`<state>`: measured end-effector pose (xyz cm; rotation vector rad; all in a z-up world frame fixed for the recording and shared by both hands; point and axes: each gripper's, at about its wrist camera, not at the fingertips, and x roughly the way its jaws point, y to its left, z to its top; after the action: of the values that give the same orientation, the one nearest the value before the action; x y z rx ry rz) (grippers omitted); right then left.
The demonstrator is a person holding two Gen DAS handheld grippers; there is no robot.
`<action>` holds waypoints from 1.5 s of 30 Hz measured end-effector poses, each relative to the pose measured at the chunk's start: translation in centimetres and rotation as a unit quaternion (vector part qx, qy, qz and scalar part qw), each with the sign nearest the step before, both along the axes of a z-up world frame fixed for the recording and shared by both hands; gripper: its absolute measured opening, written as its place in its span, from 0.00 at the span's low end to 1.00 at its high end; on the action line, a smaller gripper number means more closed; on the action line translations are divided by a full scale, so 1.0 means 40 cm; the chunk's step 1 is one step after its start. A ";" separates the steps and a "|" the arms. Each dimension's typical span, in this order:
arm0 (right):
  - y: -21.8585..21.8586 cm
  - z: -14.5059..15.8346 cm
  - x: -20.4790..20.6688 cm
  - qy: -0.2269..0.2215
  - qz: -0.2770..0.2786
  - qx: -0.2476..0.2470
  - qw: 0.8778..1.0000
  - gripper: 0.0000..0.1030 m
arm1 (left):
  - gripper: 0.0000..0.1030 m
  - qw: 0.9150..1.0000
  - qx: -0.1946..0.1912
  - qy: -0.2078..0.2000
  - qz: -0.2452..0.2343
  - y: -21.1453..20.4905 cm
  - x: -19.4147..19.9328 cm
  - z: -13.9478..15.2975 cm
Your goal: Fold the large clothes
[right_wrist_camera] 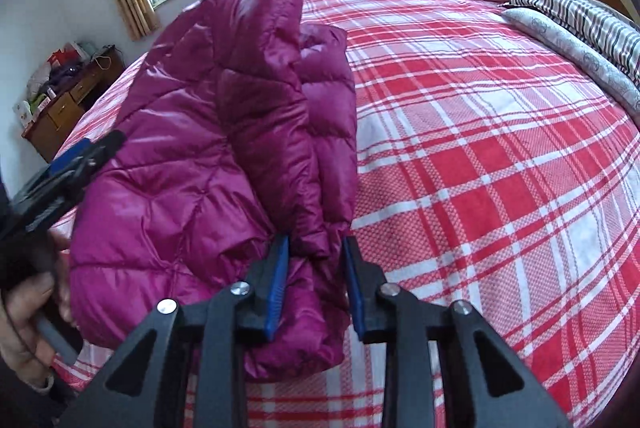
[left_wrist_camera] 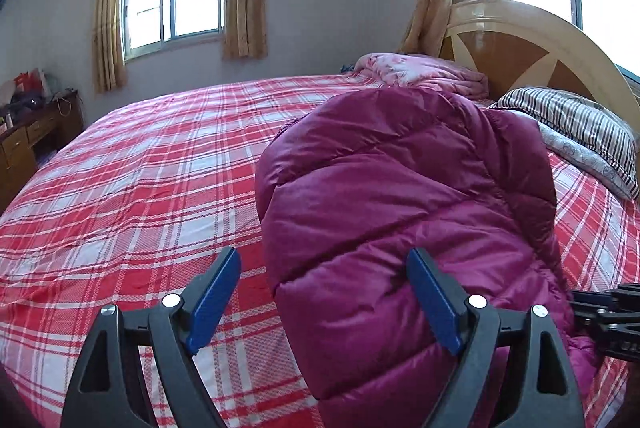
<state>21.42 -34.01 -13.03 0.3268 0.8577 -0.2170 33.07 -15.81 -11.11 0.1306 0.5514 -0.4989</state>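
Right wrist view — my right claw [right_wrist_camera: 316, 260] has narrowed on a fold of the magenta puffer jacket [right_wrist_camera: 208, 163], pads pinching the fabric, garment bunched ahead and to its left on the plaid bed [right_wrist_camera: 500, 147]. Left wrist view — my left claw [left_wrist_camera: 324, 292] gapes wide, holding nothing; jacket edge lies between its fingers.

left gripper [left_wrist_camera: 324, 270]: jaws wide apart, pads clear of the jacket [left_wrist_camera: 400, 187], right pad over its near end | right gripper [right_wrist_camera: 316, 260]: jaws narrowed onto a jacket fold, pads pressing it, tilted down | left hand [right_wrist_camera: 28, 300]: wrapped round its gripper's handle, left of the jacket
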 end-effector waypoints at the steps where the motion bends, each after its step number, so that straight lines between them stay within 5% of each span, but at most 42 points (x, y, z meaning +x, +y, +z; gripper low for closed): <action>1: 0.001 0.017 0.000 -0.002 -0.004 -0.009 1.000 0.30 | 0.83 1.000 0.000 -0.001 0.000 0.000 0.004 0.005; 9: 0.050 0.162 0.096 -0.080 0.008 -0.064 0.995 0.39 | 0.83 0.999 -0.007 -0.016 0.035 0.018 0.059 0.060; 17: 0.030 0.096 0.260 -0.057 0.020 -0.064 0.996 0.39 | 0.83 0.999 0.007 0.029 0.041 -0.018 0.125 0.024; 27: 0.005 0.016 0.220 -0.046 0.011 -0.048 0.998 0.39 | 0.92 0.998 -0.002 0.060 0.029 -0.050 0.145 -0.062; 45: 0.013 -0.039 0.223 -0.049 0.003 -0.036 0.998 0.40 | 0.99 0.993 0.013 0.113 0.020 -0.077 0.176 -0.111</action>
<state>30.34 -33.50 -14.60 0.2662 0.7512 -0.2243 40.10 -18.87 -15.57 0.0872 0.7813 -0.4714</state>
